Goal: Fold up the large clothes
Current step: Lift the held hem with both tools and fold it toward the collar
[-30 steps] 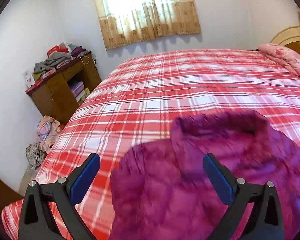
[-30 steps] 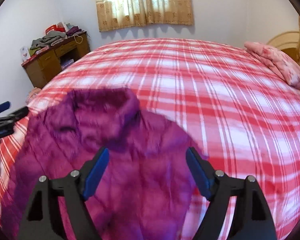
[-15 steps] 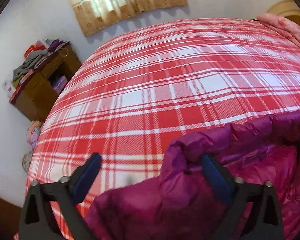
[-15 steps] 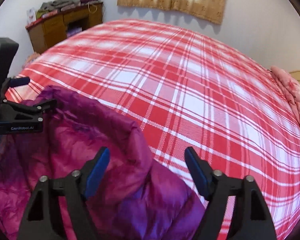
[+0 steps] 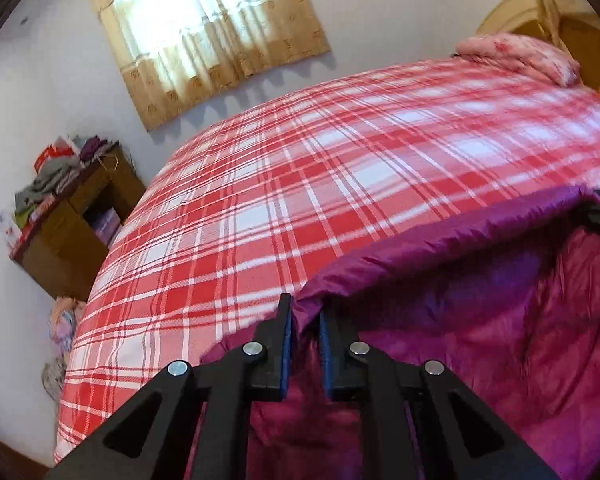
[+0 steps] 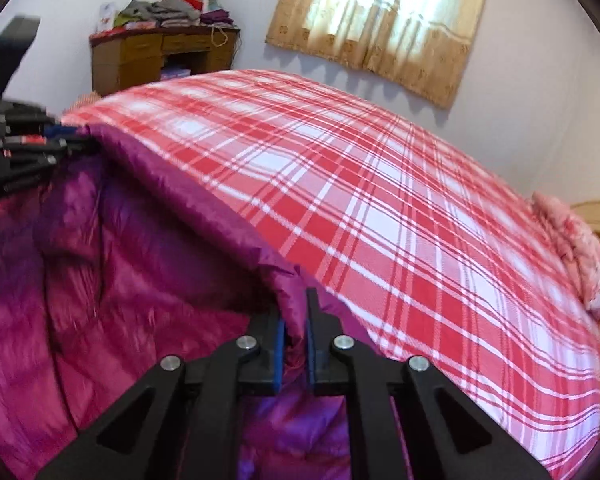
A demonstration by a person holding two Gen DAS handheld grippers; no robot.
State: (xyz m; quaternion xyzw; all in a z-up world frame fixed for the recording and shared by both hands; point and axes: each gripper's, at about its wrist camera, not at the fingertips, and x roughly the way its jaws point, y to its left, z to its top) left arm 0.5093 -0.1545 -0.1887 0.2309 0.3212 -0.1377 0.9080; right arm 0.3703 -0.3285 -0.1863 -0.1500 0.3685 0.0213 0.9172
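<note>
A purple-magenta padded jacket (image 5: 480, 320) lies at the near edge of the bed; it also shows in the right wrist view (image 6: 120, 264). My left gripper (image 5: 305, 320) is shut on the left end of the jacket's raised far edge. My right gripper (image 6: 296, 312) is shut on the right end of that edge. The edge is stretched between the two grippers and lifted off the bed. The left gripper also shows in the right wrist view (image 6: 60, 136) at far left. The jacket's lower part is hidden under the grippers.
The bed carries a red and white plaid cover (image 5: 320, 184). A pink pillow (image 5: 516, 54) lies at the headboard on the right. A wooden desk (image 5: 72, 232) piled with clothes stands by the left wall. A curtained window (image 5: 208, 36) is behind the bed.
Both grippers were open above the jacket; they have closed on the two ends of its far edge and lifted it, so the edge is taut between them.
</note>
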